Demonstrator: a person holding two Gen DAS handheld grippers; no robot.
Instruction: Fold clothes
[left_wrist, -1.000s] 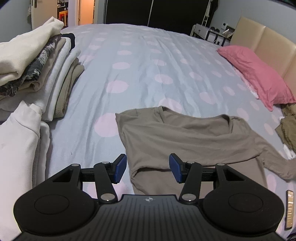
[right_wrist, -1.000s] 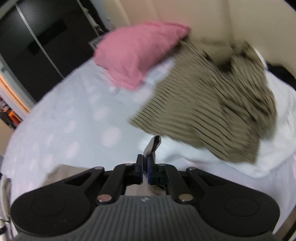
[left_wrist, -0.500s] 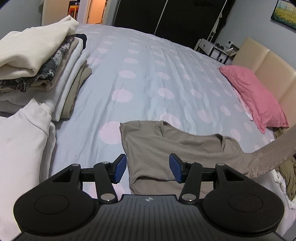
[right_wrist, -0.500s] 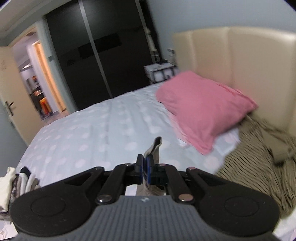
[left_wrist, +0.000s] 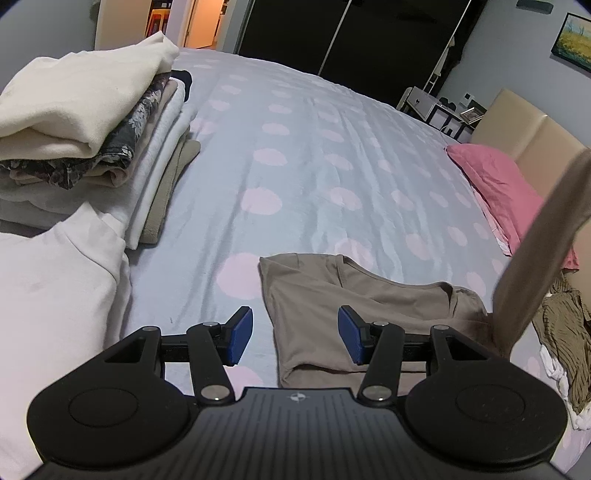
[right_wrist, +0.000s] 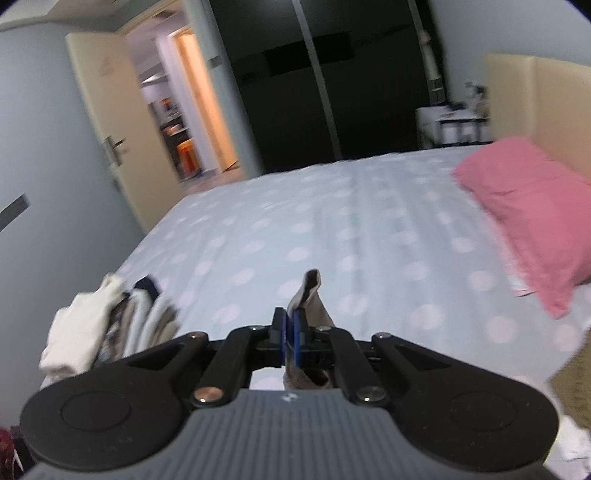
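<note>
Left claw (left_wrist: 295, 338) gapes wide over the taupe shirt's (left_wrist: 354, 299) near edge; right claw (right_wrist: 291, 338) pinches its raised sleeve (left_wrist: 543, 243). Bare polka-dot bedspread (left_wrist: 314, 155) stretches beyond.

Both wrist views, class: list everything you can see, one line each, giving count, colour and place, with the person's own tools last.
Taupe top: one, taupe, on the bedspread, sleeve lifted.
Bedspread: one, pale blue with pink dots, covering the bed.
Folded stack: one pile, cream, floral, white, at the left edge.
White garment: one, white, near left.
Pillow: one, pink, by the headboard.
Headboard: one, beige, right.
Striped garment: one, olive, crumpled at right.
Wardrobe: one, black, beyond the bed.
Left tool: one, black, blue pads, open.
Right tool: one, shut on the sleeve.
</note>
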